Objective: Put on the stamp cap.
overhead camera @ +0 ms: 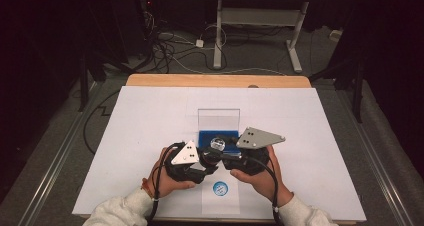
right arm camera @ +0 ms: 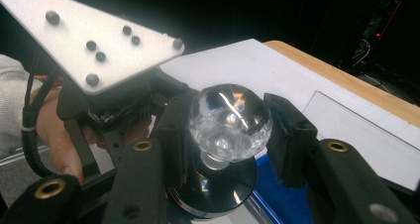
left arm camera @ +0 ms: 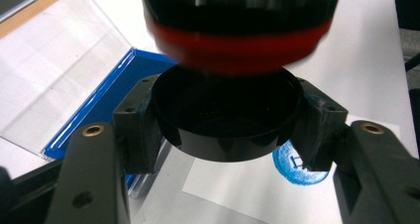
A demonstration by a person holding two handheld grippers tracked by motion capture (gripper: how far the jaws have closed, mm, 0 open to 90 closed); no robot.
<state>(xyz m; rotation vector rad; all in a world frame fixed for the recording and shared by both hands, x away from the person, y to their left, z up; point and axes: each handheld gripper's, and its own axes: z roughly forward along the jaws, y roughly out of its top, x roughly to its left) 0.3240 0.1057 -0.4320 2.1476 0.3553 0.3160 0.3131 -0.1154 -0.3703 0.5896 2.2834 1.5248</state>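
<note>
My left hand-held gripper (left arm camera: 225,135) clamps black base (left arm camera: 225,120); right hand-held gripper (right arm camera: 225,130) clamps crystal knob (right arm camera: 230,121). Halves mated, over blue tray (overhead camera: 205,136); fastening probably left.

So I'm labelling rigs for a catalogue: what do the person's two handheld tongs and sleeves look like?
Both tongs, left and right, are black, with two blocky jaws and brass-coloured bolts at the pivots. Each carries a grey three-cornered plate on top, studded with small dark dots. A black cable trails back from each along the forearm. The sleeves are light grey and fleecy, and the left wrist wears an orange band.
</note>
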